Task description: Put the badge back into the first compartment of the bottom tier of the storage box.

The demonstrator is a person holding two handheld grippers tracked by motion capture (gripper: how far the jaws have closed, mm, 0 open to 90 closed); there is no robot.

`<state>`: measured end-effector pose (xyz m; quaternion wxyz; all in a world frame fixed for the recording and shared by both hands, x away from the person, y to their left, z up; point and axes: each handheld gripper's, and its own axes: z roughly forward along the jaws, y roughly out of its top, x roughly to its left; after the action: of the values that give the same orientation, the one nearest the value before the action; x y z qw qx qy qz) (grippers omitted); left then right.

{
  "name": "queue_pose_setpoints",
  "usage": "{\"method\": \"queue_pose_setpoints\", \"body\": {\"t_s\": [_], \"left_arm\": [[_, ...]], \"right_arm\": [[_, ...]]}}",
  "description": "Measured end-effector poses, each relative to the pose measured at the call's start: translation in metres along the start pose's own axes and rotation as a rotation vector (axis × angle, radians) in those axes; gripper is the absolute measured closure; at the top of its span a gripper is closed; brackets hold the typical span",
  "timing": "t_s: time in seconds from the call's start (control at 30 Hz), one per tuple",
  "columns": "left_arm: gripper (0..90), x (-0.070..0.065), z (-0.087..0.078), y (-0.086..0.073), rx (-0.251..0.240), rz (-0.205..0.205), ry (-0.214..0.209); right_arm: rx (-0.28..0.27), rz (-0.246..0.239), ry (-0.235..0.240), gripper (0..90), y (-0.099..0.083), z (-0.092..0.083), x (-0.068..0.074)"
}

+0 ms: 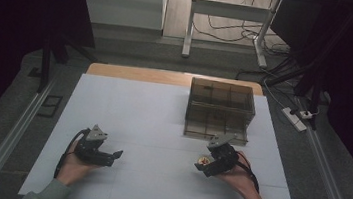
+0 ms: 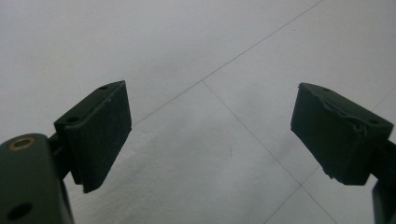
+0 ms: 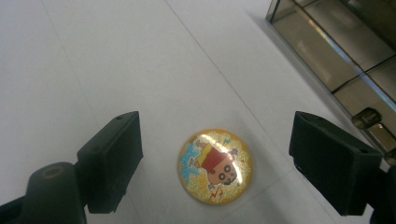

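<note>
Just before the box (image 1: 220, 109), on the white counter (image 1: 151, 127), the badge (image 3: 215, 165) lay flat between the wide-spread jaws of the right tool (image 3: 215, 163), untouched. Being thin and domed, it would likely slip or skid toward the box if the pads closed too high. Far from the badge, the left tool (image 2: 210, 135) gaped wide, empty.

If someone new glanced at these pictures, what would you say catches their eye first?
Probably the shiny round cartoon badge, lying flat on the white table between the open jaws of the right claw. Next comes the smoky transparent box near the table's far edge, and the left claw, open over bare surface.
</note>
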<state>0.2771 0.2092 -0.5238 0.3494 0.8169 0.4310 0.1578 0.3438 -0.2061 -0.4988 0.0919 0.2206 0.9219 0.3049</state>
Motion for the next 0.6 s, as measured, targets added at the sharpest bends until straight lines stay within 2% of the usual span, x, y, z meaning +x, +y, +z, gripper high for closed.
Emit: {"method": "queue_pose_setpoints", "body": {"t_s": [0.6], "left_arm": [[12.9, 0.0001, 0.0008, -0.0003, 0.008, 0.008, 0.002]], "right_arm": [[0.072, -0.005, 0.001, 19.2, 0.0006, 0.0084, 0.0009]]}}
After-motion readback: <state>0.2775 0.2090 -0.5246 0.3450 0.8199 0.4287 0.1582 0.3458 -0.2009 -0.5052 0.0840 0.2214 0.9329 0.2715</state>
